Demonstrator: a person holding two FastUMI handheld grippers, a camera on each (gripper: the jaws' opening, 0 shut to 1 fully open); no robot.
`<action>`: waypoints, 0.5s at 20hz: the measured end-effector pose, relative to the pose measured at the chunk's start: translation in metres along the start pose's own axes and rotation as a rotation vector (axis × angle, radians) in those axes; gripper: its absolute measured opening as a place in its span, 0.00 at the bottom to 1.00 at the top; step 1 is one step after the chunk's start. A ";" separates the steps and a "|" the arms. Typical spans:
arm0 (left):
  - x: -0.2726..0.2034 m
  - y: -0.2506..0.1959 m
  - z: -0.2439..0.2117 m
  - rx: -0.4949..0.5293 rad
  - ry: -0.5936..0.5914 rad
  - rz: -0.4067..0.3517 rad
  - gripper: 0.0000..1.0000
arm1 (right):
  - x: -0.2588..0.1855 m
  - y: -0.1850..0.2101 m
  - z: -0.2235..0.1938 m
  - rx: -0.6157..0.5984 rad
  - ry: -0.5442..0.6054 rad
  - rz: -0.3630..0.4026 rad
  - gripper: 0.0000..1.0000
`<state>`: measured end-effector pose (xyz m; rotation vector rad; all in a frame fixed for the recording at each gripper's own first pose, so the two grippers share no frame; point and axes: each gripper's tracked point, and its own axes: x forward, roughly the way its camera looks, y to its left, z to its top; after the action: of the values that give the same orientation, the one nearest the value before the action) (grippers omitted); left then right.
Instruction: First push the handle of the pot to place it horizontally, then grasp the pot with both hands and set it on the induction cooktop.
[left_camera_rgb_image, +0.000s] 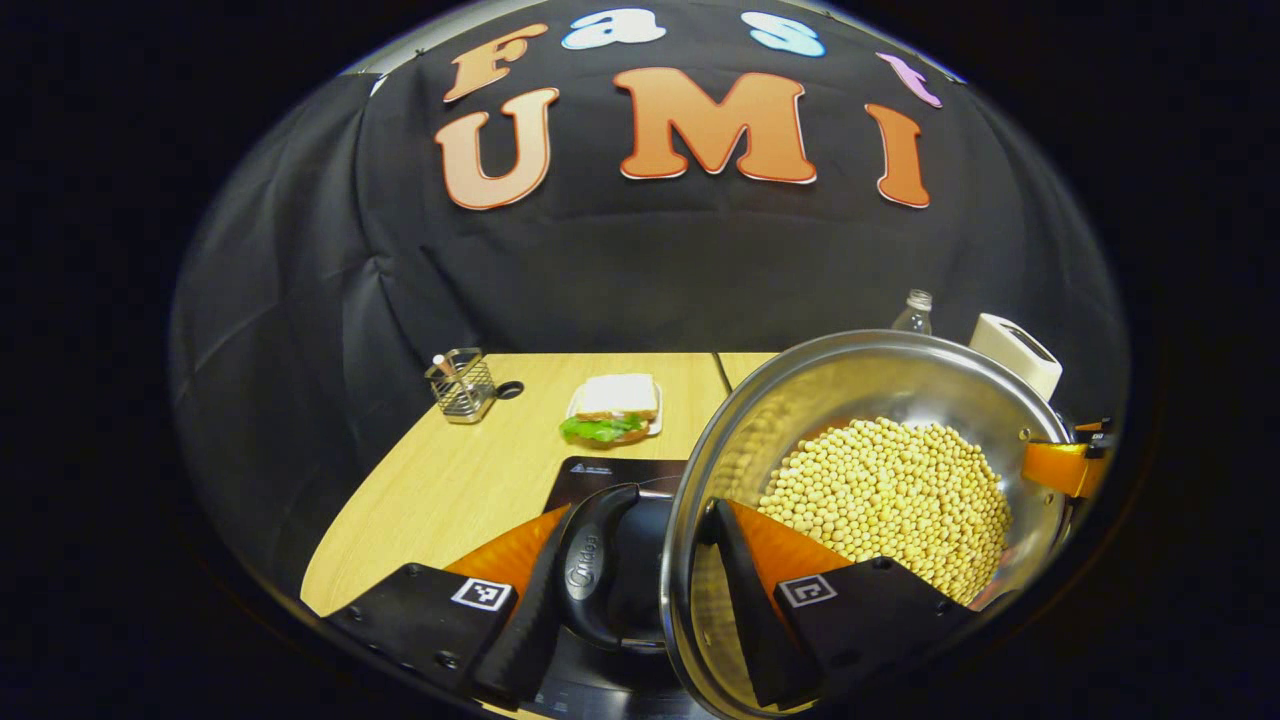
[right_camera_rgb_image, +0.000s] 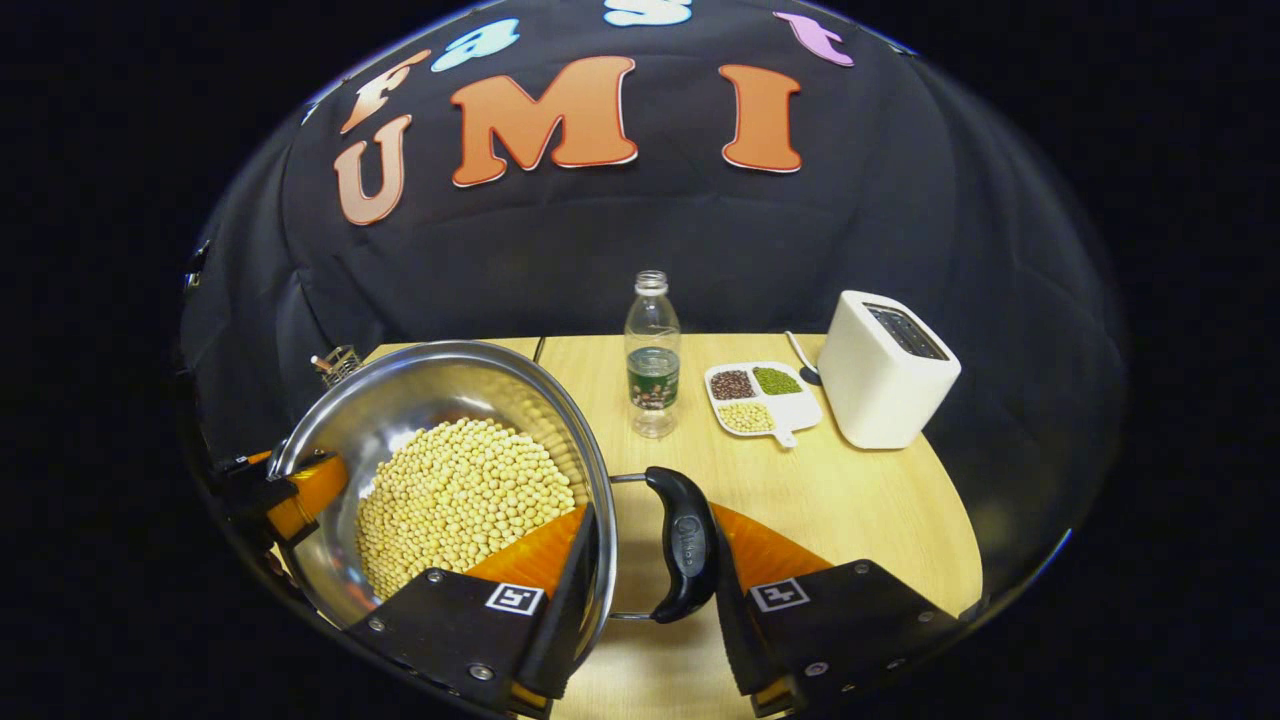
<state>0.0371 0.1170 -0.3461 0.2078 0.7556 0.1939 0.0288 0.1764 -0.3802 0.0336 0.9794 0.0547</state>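
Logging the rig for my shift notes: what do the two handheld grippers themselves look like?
Both match. The left gripper and right gripper each have two wedge-shaped fingers on black blocks fixed with screws. Each block carries a small square black-and-white tag. Orange panels sit behind the fingers. No cables, hands or sleeves can be made out.

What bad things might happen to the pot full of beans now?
1. The pot looks tilted, so the beans may spill out.
2. The left gripper and right gripper each straddle a side handle and the rim; an uneven lift might let it slip.
3. The bottle stands nearby and might be knocked.
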 end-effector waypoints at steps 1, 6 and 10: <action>-0.001 0.009 0.000 0.001 0.000 0.009 0.82 | 0.002 0.008 0.001 -0.008 0.003 0.009 0.55; 0.003 0.050 -0.005 -0.001 0.015 0.054 0.79 | 0.012 0.047 -0.001 -0.041 0.025 0.048 0.61; 0.005 0.079 -0.013 -0.038 0.039 0.080 0.78 | 0.020 0.078 0.002 -0.076 0.036 0.072 0.56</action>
<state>0.0236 0.1962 -0.3385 0.1986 0.7823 0.2883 0.0392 0.2550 -0.3918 -0.0016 1.0111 0.1589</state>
